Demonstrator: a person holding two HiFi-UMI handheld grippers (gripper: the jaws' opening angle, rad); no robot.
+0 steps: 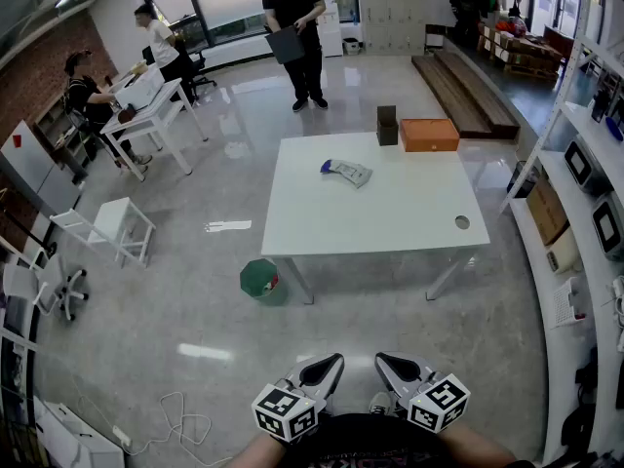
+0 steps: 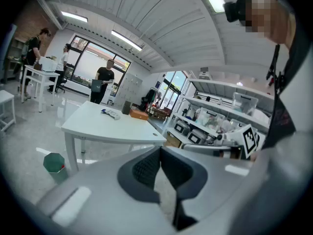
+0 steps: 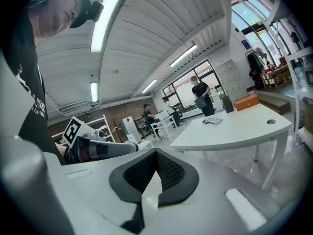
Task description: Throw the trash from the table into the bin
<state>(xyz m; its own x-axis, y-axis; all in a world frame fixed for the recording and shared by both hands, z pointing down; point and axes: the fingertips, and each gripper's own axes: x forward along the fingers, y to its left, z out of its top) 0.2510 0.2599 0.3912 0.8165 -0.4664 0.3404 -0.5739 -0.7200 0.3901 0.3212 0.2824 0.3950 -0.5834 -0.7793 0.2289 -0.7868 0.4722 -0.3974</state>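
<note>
White table (image 1: 390,224) with trash (image 1: 347,172) on it, green bin (image 1: 259,279) beside its leg.
Left gripper (image 1: 330,364) and right gripper (image 1: 387,364) hang well short, jaws pressed together, empty.

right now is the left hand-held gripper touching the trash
Apart. Head view: the left hand-held gripper sits by the person, with floor between it and the trash on the table.

An orange box (image 1: 429,135) sits toward the far right, with a dark box (image 1: 387,125) upright just left of it. Beyond, a person in black (image 1: 295,22) stands holding a grey folder (image 1: 286,44). Far left, two people work at a white desk (image 1: 154,108). Storage shelves (image 1: 583,178) line the right wall.
</note>
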